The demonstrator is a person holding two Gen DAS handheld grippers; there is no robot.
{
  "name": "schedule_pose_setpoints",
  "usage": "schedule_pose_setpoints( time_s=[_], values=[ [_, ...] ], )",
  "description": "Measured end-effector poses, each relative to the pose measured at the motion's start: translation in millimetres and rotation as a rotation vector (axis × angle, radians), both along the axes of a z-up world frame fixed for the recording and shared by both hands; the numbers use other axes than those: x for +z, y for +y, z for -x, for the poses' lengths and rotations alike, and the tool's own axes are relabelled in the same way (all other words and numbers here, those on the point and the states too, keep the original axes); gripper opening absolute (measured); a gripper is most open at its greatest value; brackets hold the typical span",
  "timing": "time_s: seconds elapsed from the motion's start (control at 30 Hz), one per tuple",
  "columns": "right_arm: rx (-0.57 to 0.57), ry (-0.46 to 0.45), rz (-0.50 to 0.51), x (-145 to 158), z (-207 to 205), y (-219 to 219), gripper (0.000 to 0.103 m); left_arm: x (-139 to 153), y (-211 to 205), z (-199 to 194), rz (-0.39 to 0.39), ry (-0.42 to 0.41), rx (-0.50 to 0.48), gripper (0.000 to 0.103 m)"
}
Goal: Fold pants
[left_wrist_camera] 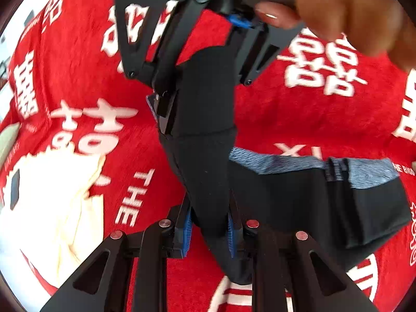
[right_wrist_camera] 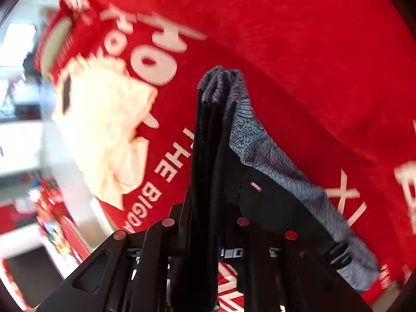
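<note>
A: Left wrist view. Left gripper (left_wrist_camera: 209, 230) pinched on black pants (left_wrist_camera: 208, 156), lifted above a red printed cloth (left_wrist_camera: 299, 119). Right gripper (left_wrist_camera: 192, 83) opposite, clamped on the same fabric higher up. Pants stretched taut between both; long axis running from the near fingers straight ahead. Grey waistband (left_wrist_camera: 286, 162) drooping to the right side.

B: Risk?

A: Possibly fabric slipping from blue pads (left_wrist_camera: 187, 230) under tension, spoiling the fold.

B: Right wrist view?

A: Right gripper (right_wrist_camera: 208, 234) closed on bunched pants (right_wrist_camera: 208, 143), pointing ahead and up. Waistband (right_wrist_camera: 273, 169) trailing down-right. Loose side likely to sag and crease unevenly. Cream garment (right_wrist_camera: 104, 130) lying nearby on the cloth.
</note>
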State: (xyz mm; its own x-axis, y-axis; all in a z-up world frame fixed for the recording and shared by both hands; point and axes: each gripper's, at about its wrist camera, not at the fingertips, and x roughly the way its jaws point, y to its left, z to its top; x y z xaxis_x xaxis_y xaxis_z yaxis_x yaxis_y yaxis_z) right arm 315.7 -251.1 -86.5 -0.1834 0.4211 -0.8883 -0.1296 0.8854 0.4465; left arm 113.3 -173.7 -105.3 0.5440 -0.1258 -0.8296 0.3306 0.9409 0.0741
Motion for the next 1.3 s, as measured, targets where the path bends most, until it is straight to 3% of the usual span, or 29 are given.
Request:
schedule_pose_setpoints(
  time_s=[0.23, 0.37, 0.63, 0.87, 1.03, 1.13, 1.27, 1.3],
  values=[
    [-0.217, -0.11, -0.199, 41, 43, -88, 0.015, 44, -51, 27, -0.003, -0.05, -0.145, 0.023],
    [-0.346, -0.17, -0.295, 61, 77, -155, 0.016, 63, -90, 44, 0.012, -0.029, -0.244, 0.023],
    [-0.587, -0.258, -0.415, 62, 164, -283, 0.016, 73, -195, 101, -0.053, -0.026, -0.477, 0.023],
    [-0.783, -0.244, -0.469, 6, 243, -372, 0.016, 33, -280, 152, -0.16, 0.036, -0.647, 0.023],
    [-0.885, -0.164, -0.479, -65, 272, -399, 0.016, -14, -291, 166, -0.26, 0.098, -0.658, 0.023],
    [-0.935, -0.14, -0.524, -94, 285, -400, 0.016, -26, -290, 171, -0.308, 0.091, -0.67, 0.024],
    [-0.978, -0.13, -0.556, -114, 293, -395, 0.02, -33, -285, 177, -0.347, 0.094, -0.695, 0.037],
    [-0.986, -0.134, -0.552, -114, 293, -395, 0.02, -30, -283, 177, -0.344, 0.096, -0.69, 0.05]
  ],
)
